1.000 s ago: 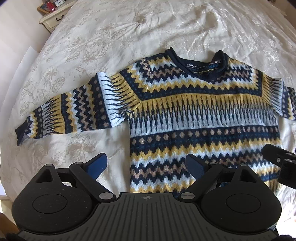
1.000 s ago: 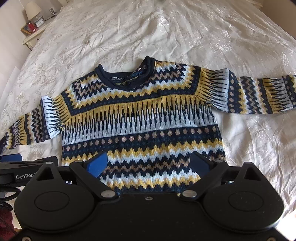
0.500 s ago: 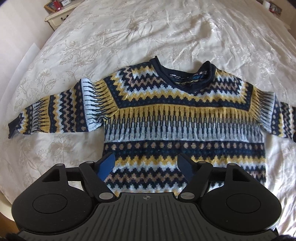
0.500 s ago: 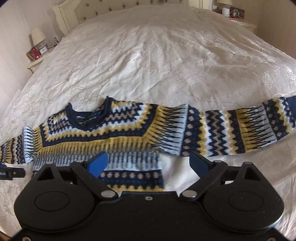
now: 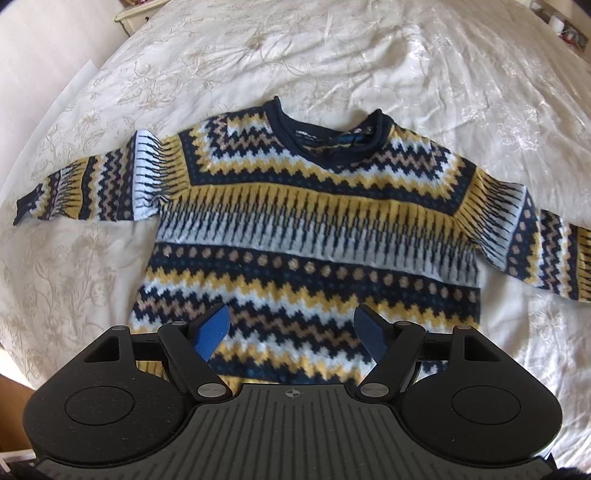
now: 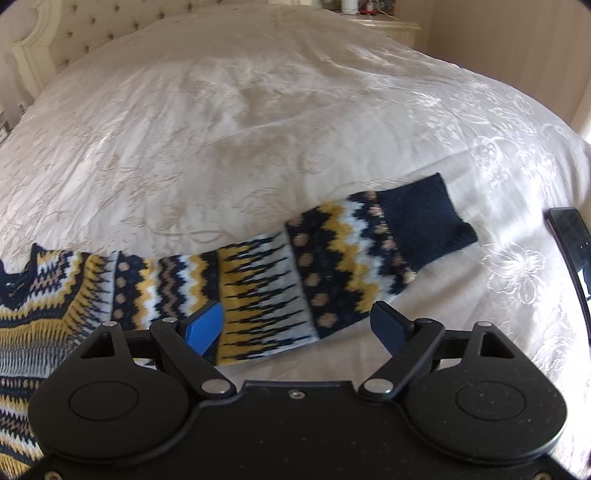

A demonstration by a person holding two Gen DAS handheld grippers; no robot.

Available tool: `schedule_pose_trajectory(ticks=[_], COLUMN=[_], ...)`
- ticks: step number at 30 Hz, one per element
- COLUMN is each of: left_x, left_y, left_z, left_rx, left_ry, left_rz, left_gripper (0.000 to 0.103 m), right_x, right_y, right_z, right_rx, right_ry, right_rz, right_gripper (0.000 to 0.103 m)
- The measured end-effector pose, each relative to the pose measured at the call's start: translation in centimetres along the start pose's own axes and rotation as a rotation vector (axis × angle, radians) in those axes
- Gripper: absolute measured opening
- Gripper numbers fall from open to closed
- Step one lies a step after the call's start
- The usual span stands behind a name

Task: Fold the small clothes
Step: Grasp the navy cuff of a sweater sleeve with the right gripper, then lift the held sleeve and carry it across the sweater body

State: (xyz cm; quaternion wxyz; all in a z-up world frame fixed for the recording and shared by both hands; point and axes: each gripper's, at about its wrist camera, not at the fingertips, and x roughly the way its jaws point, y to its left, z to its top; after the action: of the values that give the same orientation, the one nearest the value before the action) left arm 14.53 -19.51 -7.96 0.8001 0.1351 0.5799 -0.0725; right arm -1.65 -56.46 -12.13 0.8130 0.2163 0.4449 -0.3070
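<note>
A small knitted sweater in navy, yellow, white and tan zigzags lies flat and face up on the bed, both sleeves spread sideways. My left gripper is open and empty, above the sweater's bottom hem. In the right wrist view the sweater's right sleeve stretches across, ending in a navy cuff. My right gripper is open and empty, hovering over the middle of that sleeve. The sweater's body shows at the left edge.
The cream embroidered bedspread covers the whole bed. A dark phone-like slab lies on the bed right of the cuff. A tufted headboard and a bedside table stand at the far end.
My right gripper has swung right, from facing the sweater's body to facing the right sleeve and cuff. My left gripper has shifted right, centring on the sweater's hem. Both stay open.
</note>
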Motion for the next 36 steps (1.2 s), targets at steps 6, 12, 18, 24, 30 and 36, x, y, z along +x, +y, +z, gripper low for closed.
schedule_pose_trajectory(ticks=[6, 12, 18, 24, 30, 36], left_x=[-0.5, -0.7, -0.5, -0.1, 1.1, 2.0], left_y=[-1.1, -0.9, -0.1, 1.2, 4.3, 9.4], left_z=[-0.8, -1.1, -1.2, -1.2, -0.5, 0.9], left_rx=[-0.012, -0.023, -0.017, 0.007, 0.025, 0.020], left_ry=[0.012, 0.016, 0.019, 0.010, 0.010, -0.006], left_rz=[0.041, 0.085, 0.091, 0.059, 0.014, 0.003], left_gripper=[0.073, 0.073, 0.073, 0.073, 0.073, 0.073], right_x=[2.6, 4.6, 5.0, 3.0, -1.9, -6.0], right_y=[-4.6, -6.3, -6.9, -6.7, -0.5, 10.7], right_z=[1.1, 1.7, 2.3, 2.8, 3.8, 4.3], right_rx=[0.110, 0.208, 0.272, 0.265, 0.136, 0.013], right_ry=[0.015, -0.031, -0.070, -0.086, -0.122, -0.149], right_rz=[0.018, 0.090, 0.074, 0.084, 0.112, 0.231], right_gripper=[0.085, 0.085, 0.053, 0.014, 0.014, 0.013])
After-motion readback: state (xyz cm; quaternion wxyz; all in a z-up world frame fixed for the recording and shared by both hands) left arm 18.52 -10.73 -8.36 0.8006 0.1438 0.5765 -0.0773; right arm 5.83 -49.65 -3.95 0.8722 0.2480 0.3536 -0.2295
